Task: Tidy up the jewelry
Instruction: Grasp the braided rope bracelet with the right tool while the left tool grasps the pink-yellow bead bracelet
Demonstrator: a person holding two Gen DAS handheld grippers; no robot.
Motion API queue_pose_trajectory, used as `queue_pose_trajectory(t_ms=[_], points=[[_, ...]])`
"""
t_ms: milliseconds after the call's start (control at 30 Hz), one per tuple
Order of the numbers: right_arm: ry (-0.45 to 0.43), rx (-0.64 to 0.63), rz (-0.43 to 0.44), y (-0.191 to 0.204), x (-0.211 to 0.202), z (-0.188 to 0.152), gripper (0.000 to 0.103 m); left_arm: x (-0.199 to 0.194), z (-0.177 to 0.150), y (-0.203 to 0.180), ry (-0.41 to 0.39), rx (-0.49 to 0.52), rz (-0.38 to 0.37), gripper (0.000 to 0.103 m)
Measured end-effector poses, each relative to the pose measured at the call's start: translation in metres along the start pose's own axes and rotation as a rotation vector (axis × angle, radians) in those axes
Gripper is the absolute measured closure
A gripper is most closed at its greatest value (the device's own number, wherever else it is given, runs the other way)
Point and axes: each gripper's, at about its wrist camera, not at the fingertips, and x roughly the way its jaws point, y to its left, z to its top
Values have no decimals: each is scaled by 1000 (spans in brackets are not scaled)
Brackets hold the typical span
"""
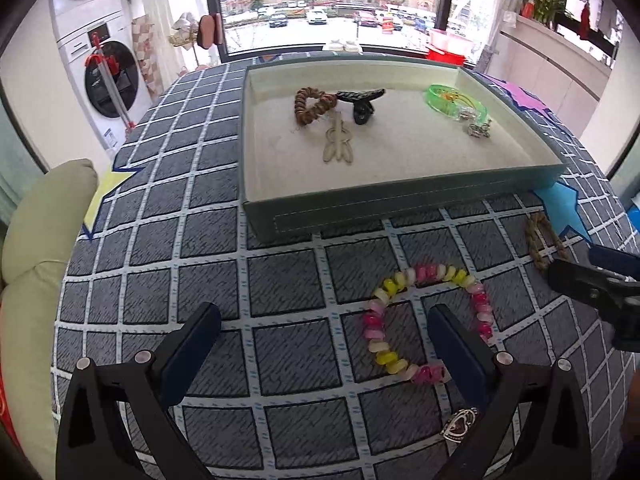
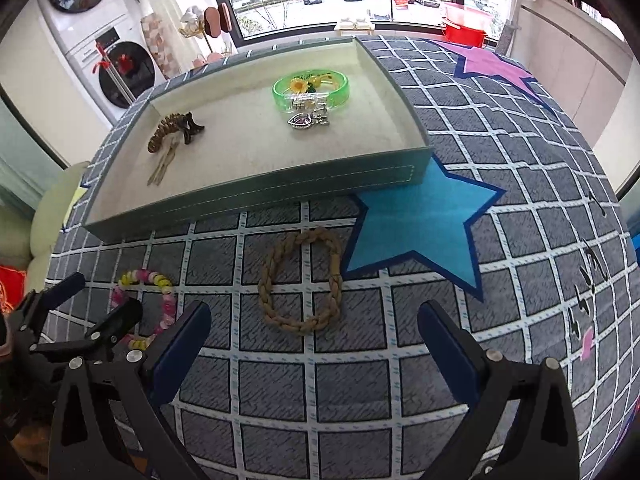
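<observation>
A grey-green tray (image 1: 360, 210) (image 2: 256, 196) with a cream lining stands on the checked cloth. In it lie a brown spiral hair tie (image 1: 312, 106), a black hair claw (image 1: 362, 102), a cream clip (image 1: 338, 146), a green bangle (image 1: 456, 102) (image 2: 312, 90) and silver charms (image 1: 478, 128) (image 2: 306, 120). A pink-and-yellow bead bracelet (image 1: 424, 320) (image 2: 148, 304) lies on the cloth, its left side between my open left gripper's (image 1: 324, 326) fingers. A silver heart pendant (image 1: 460, 426) lies near the left gripper's right finger. A tan braided bracelet (image 2: 302, 280) (image 1: 542, 242) lies just ahead of my open right gripper (image 2: 314, 330).
The cloth (image 2: 352, 380) carries a blue star (image 2: 420, 224) right of the tray and a purple star (image 2: 492, 64) farther back. A pale green cushion (image 1: 40, 216) sits off the left edge. A washing machine (image 1: 108, 76) and a window (image 1: 328, 4) lie beyond.
</observation>
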Motion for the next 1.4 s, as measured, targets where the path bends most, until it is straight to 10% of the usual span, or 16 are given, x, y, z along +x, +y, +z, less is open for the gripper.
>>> queue_pose_trajectory(t_ms=[233,567,833,900,1400], points=[[-8,-115,-87,20,10,0,17,0,4,-7,-13,29,-7,1],[5,-146,-66,30,4,1,45,-6,6,-20,-17,80,-47,31],[3,-121,-69,26,2,3,89,-11,5,-27,-9,113,-73,58],[-3,-98,-58,22,0,2,90,-11,5,-28,-11,121,-72,79],[-111,15,105,-14,-50,9,91,-49,18,1,-101,1,-178,79]])
